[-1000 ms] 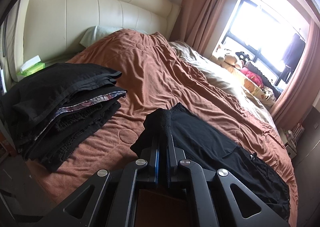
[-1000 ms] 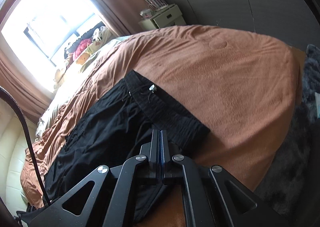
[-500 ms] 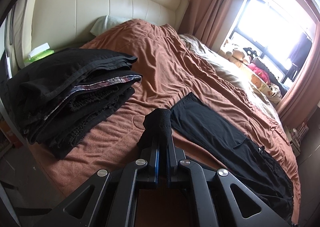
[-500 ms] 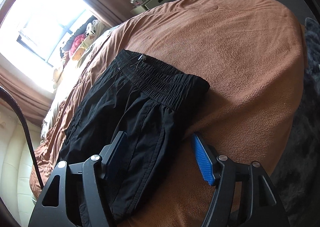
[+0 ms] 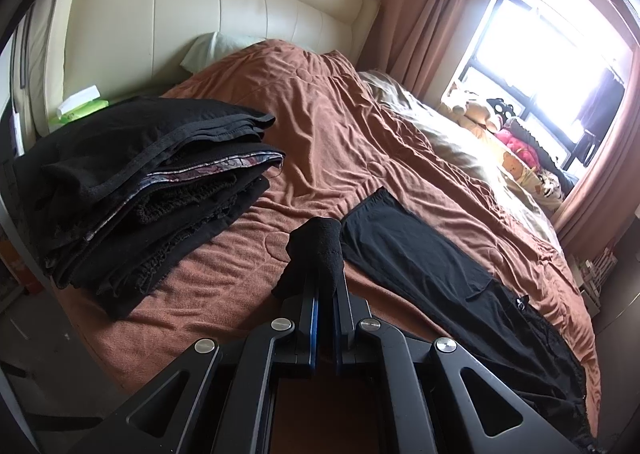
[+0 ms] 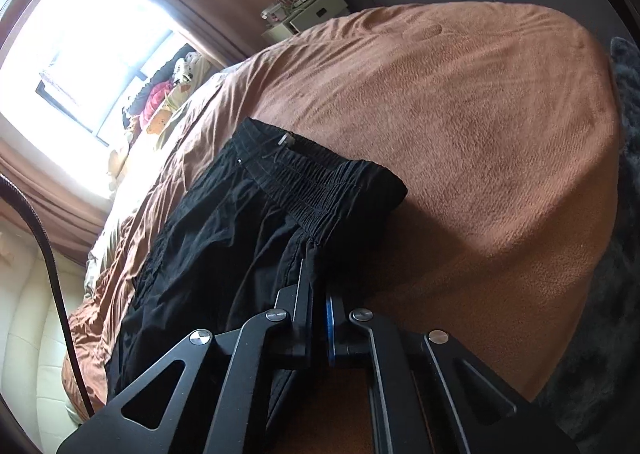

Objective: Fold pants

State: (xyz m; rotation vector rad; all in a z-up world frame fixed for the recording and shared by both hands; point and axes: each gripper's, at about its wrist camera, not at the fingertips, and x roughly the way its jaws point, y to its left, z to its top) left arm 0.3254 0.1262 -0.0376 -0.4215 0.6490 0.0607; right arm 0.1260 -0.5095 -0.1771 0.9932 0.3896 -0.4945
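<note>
Black pants [image 5: 432,266] lie along the bed's [image 6: 480,114] near edge; left claw [image 5: 325,274] pinches a leg cuff, right claw [image 6: 318,286], just closing, grips the waistband side.

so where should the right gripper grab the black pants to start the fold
At the near corner of the gathered waistband on the black pants, coming in low from the bed's near edge. That thick band lies flat and its end overhangs toward the right gripper, whose fingers have just closed on the cloth under it. The left gripper pinches the leg end.
</note>
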